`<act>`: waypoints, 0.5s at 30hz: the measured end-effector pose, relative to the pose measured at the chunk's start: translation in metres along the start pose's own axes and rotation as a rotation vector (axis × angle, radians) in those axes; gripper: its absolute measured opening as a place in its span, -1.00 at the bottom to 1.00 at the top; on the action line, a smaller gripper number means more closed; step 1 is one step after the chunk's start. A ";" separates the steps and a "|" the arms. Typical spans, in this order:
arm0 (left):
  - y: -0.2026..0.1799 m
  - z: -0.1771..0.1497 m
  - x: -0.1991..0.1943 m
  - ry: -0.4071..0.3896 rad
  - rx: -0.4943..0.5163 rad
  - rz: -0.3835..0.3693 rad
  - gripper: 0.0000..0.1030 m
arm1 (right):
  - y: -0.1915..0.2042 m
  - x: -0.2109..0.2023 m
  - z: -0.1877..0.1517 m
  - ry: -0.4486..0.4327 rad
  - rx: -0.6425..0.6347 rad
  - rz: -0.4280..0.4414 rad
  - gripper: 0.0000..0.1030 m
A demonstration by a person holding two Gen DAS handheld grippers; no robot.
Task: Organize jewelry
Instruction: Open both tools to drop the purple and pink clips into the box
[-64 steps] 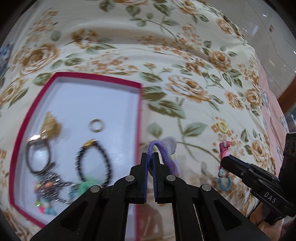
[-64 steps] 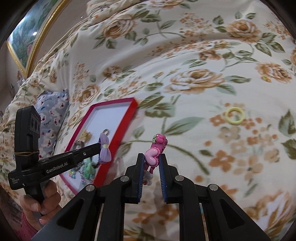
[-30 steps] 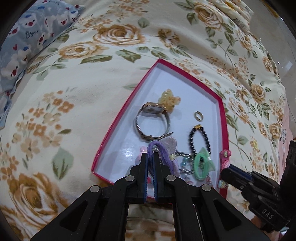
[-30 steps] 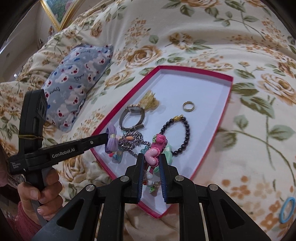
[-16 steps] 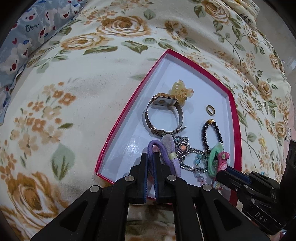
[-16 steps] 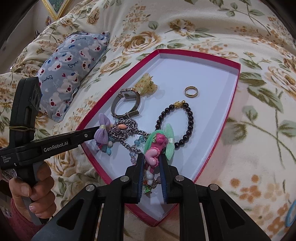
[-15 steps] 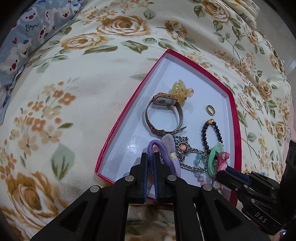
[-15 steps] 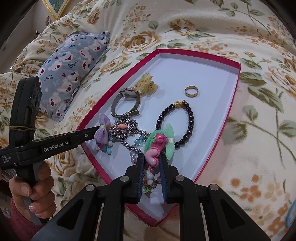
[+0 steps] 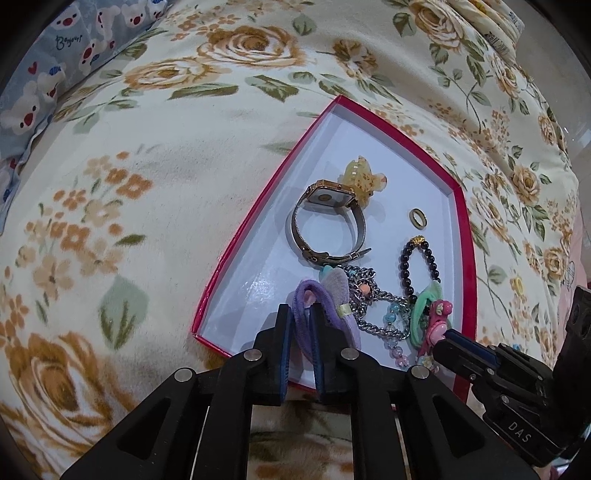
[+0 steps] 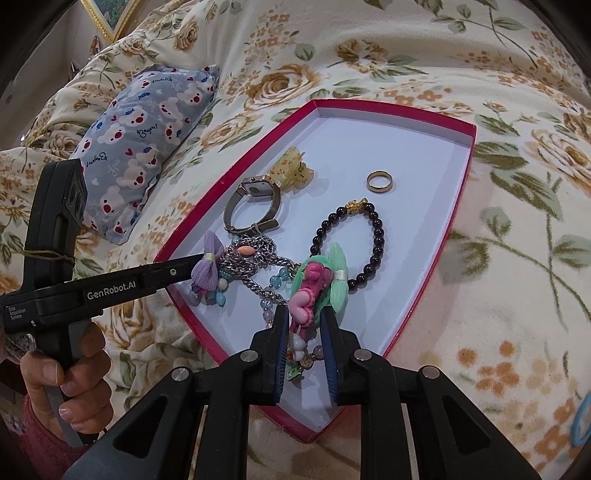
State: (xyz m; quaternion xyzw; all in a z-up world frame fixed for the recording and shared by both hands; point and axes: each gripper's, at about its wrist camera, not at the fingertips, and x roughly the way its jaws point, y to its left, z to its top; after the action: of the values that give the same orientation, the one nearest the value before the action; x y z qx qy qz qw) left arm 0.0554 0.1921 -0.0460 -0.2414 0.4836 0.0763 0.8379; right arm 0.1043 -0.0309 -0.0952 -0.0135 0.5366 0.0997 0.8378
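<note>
A red-rimmed tray [image 9: 466,236] with a white floor lies on the floral bedspread; it also shows in the right wrist view [image 10: 451,218]. In it lie a watch [image 9: 325,218], a yellow claw clip [image 9: 364,177], a gold ring [image 9: 418,218], a black bead bracelet [image 9: 421,258], a chain with beads [image 9: 373,310] and a green hair tie [image 10: 338,269]. My left gripper [image 9: 301,325] is shut on a purple bow hair tie [image 9: 338,306] low over the tray's near left part. My right gripper [image 10: 303,325] is shut on a pink hair clip [image 10: 308,291] just above the green tie.
A blue bear-print pillow [image 10: 144,133] lies left of the tray. A blue hair ring [image 10: 581,417] lies on the bedspread at the far right. A gold picture frame [image 10: 107,18] stands at the back left. A hand [image 10: 70,380] holds the left gripper's handle.
Both grippers have come from the bedspread on the right to over the tray with their items, and have sunk lower and closer to the tray floor over the last half second.
</note>
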 end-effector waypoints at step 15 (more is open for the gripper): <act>-0.002 -0.004 -0.010 -0.014 0.003 -0.003 -0.58 | 0.000 -0.014 -0.003 -0.033 0.014 -0.001 -0.56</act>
State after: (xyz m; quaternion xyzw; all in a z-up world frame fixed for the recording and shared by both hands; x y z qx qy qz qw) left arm 0.0476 0.1893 -0.0390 -0.2401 0.4775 0.0761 0.8418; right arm 0.0956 -0.0335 -0.0835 -0.0066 0.5235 0.0957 0.8466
